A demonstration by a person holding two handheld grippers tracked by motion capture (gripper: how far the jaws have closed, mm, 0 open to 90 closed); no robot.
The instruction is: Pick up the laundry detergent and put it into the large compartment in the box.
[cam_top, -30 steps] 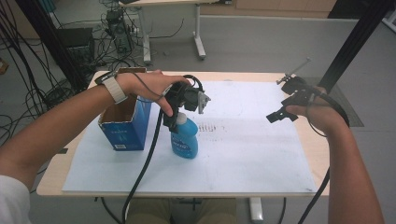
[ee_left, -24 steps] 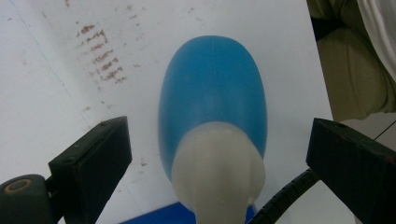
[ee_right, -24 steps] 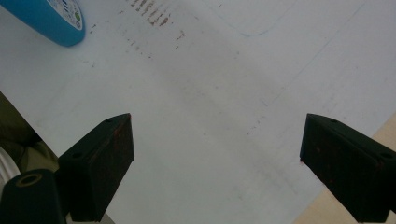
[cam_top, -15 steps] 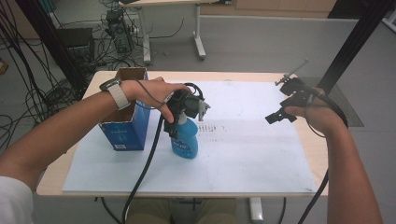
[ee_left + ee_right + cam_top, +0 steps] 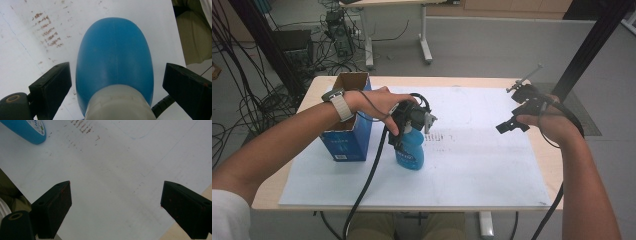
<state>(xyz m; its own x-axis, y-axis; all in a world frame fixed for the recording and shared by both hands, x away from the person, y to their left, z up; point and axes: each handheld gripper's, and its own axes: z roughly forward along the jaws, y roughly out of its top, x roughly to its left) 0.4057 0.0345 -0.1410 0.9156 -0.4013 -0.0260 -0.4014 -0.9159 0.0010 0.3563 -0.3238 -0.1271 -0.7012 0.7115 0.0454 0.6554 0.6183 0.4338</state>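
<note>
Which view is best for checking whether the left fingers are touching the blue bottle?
The left gripper view: the blue bottle sits between the fingers, with a gap showing on each side. In the high view the hand and left gripper cover the bottle's top. The right gripper view catches just the bottle's base corner.

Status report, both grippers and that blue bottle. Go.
Left gripper open, jaws straddling the blue bottle, not touching. Right gripper open, over bare white paper. Bottle upright beside blue box. Nothing in the way.
</note>
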